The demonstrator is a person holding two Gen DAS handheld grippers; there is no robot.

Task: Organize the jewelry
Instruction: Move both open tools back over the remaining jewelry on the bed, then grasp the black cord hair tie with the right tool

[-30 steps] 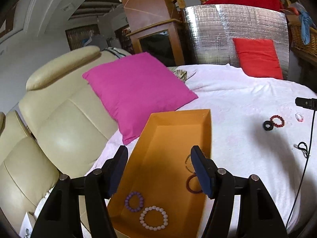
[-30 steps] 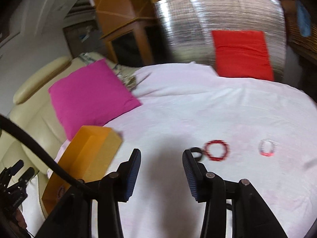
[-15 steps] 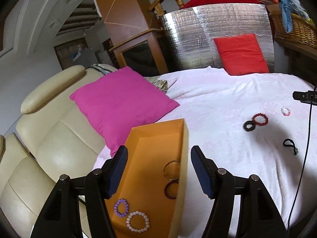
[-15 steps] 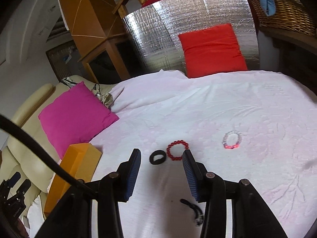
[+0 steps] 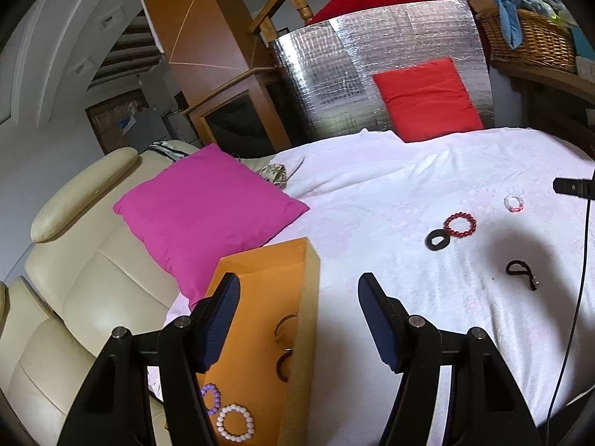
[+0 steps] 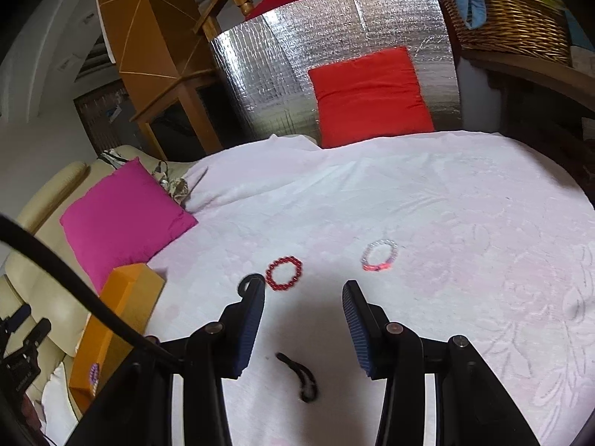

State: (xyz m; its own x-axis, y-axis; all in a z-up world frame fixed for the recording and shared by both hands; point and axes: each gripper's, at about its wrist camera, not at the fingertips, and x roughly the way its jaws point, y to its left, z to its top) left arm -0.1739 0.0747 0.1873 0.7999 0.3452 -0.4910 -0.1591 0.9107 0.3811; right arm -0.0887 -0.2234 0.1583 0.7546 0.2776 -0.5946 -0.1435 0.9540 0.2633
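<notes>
The left gripper point(image 5: 299, 299) has its jaws spread with nothing between the pads. The right wall of the orange box point(image 5: 303, 334) runs up between them. Inside the box, by the left jaw's base, lie a purple bead bracelet point(image 5: 211, 397) and a white bead bracelet point(image 5: 235, 422); two bangles point(image 5: 284, 347) sit against the wall between the jaws.

The right gripper point(image 6: 304, 297) also has its jaws apart and empty. A black cord point(image 6: 299, 377) lies on the white cloth point(image 6: 446, 223) between them. A red bead bracelet point(image 6: 283, 273) lies just ahead of the left jaw, touching a black ring point(image 6: 248, 281) at that jaw's tip. A clear-and-pink bracelet point(image 6: 379, 255) lies ahead of the right jaw.
</notes>
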